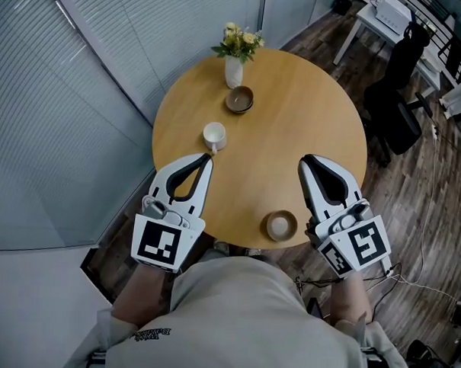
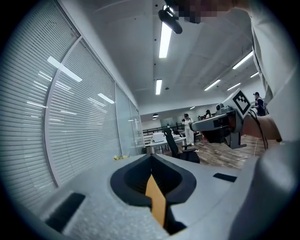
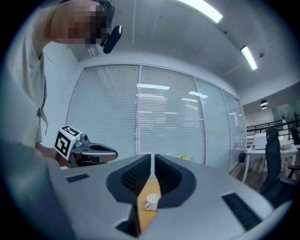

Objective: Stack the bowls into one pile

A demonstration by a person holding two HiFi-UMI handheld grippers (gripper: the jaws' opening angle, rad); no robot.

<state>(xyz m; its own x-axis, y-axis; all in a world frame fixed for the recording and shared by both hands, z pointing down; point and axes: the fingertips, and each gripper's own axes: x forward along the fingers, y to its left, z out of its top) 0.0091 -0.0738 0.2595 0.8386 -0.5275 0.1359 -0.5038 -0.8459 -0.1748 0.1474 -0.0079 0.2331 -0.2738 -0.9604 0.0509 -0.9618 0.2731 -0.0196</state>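
Both my claws are closed up with nothing in them. The left gripper is over the 8 o'clock side of the round wooden table, and the right gripper is at around 4. Nearest is the small tan bowl with a pale inside, at 5 o'clock by the table edge, just beside my right claw. A white ceramic mug sits just past my left tips. The darker brown bowl is out at 11, well apart from the tan one, next to a white vase of yellow flowers.

Round wooden table on dark plank floor, beside blind-covered glass walls.
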